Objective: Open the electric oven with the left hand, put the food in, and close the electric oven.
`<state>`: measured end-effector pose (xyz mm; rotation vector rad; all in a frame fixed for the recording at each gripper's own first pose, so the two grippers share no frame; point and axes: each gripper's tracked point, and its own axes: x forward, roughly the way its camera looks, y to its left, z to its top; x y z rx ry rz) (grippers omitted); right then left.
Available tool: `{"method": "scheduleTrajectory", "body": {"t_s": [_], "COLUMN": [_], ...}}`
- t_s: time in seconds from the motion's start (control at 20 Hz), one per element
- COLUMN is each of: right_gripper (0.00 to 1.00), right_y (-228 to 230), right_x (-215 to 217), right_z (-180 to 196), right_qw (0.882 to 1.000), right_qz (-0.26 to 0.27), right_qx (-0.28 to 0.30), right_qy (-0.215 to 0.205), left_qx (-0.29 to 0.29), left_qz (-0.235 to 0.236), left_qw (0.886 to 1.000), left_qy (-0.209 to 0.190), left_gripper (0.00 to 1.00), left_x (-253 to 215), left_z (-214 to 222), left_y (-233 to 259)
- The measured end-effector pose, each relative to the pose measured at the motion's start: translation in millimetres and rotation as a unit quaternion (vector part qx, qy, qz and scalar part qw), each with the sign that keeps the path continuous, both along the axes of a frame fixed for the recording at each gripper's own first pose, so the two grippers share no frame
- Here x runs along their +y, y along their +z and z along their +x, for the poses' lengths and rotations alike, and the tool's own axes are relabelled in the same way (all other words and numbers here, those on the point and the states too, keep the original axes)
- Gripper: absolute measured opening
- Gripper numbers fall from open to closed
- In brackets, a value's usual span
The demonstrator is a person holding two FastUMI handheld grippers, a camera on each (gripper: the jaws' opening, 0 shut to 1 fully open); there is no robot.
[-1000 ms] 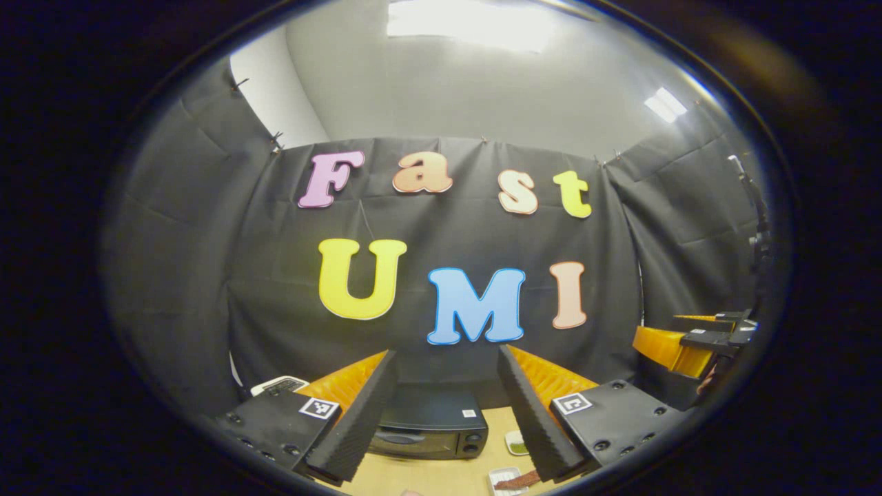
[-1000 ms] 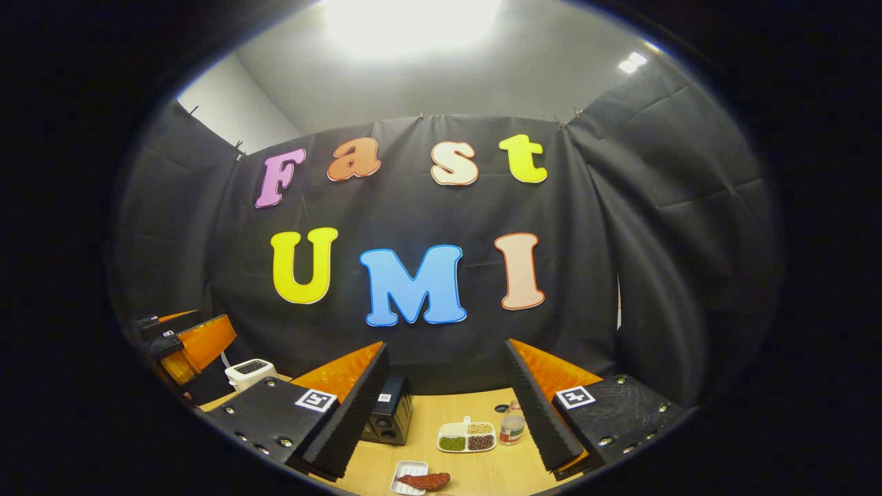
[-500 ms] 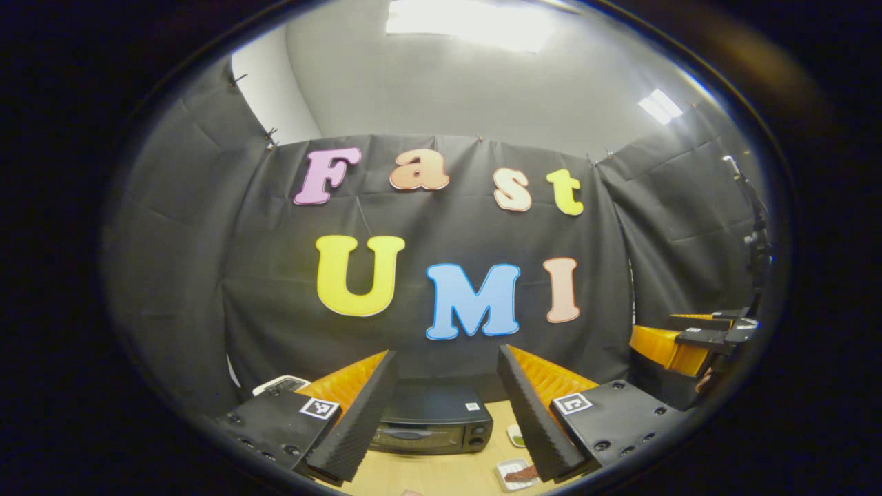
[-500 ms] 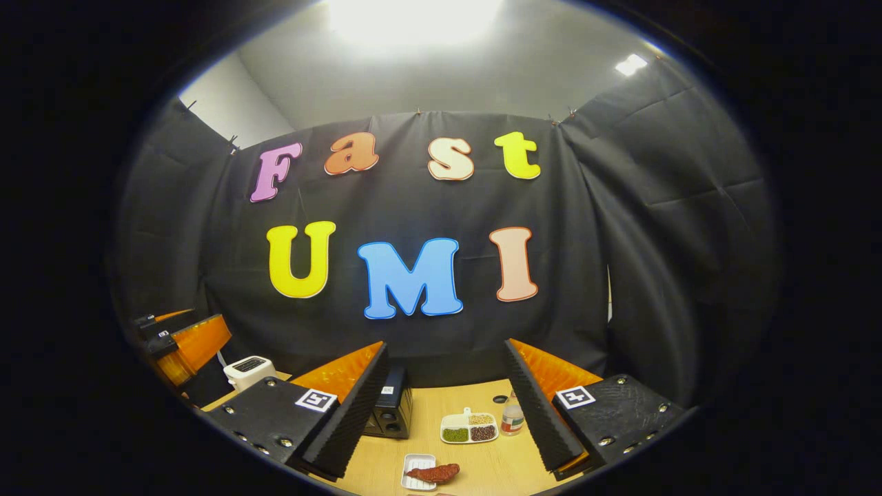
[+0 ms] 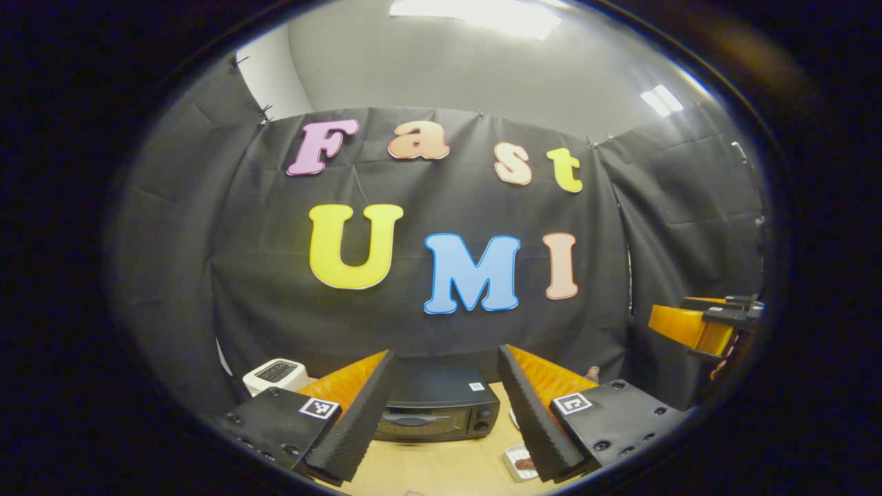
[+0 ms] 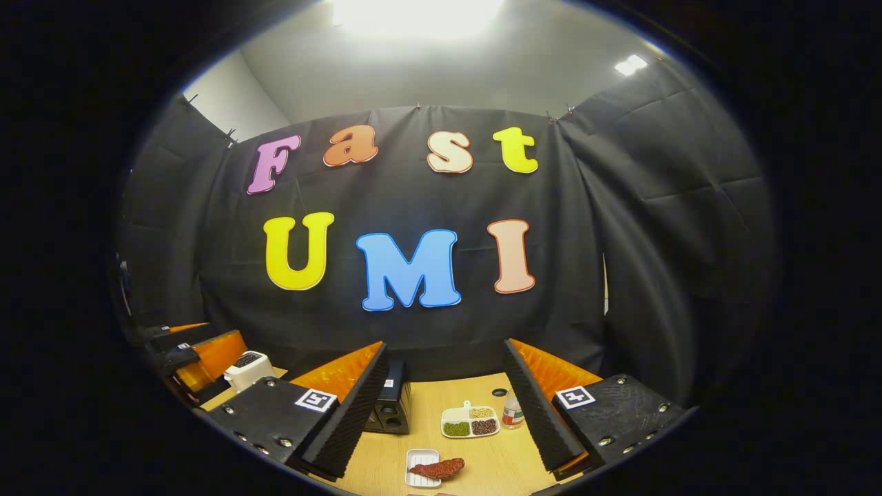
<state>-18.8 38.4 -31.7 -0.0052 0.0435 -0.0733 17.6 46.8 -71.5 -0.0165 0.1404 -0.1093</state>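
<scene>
Left gripper [image 5: 446, 413]: two flat black finger mounts, each with round screw heads along the edges and one square black-and-white marker tag. Ribbed, sawtooth-edged fingers [image 5: 358, 420] rise from the mounts toward the oven [image 5: 434, 406]. Right gripper [image 6: 444, 413]: same build, same tags and screws, ribbed fingers [image 6: 534, 406]. Its mounts look scuffed.

counter [image 6: 482, 468]: pale wood-look top, smooth with a soft sheen
electric oven [image 5: 435, 408]: dark casing, matt on top; the door front looked glossy, like glass
left tool [image 5: 444, 413]: inner finger faces ribbed and matt, foam-like; flat outer plates smooth, with shiny screw heads
toaster [image 6: 247, 368]: white plastic, smooth
divided dish [image 6: 470, 421]: white, smooth, plastic-looking
small tray [image 6: 422, 460]: white, smooth
food [image 6: 437, 469]: reddish-brown, rough, wrinkled skin
</scene>
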Motion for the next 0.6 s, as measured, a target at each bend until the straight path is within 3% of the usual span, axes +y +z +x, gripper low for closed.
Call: {"method": "scheduleTrajectory", "body": {"t_s": [0.2,0.6], "right_gripper": [1.0,1.0], "right_y": [-10.0,-41.8], "right_x": [-6.7,-39.2], "right_z": [13.6,50.6], "right_qw": [1.0,0.998], "right_qz": [-0.002,0.006], "right_qx": [0.01,0.051], "right_qy": [0.009,0.023], "left_qx": [0.058,0.162], "left_qz": [-0.026,0.004], "left_qw": [0.998,0.986], "left_qy": [0.015,0.046], "left_gripper": [1.0,0.97], "left_x": [5.8,28.8], "left_z": [41.9,119.9], "left_y": [-63.3,-180.1]}}
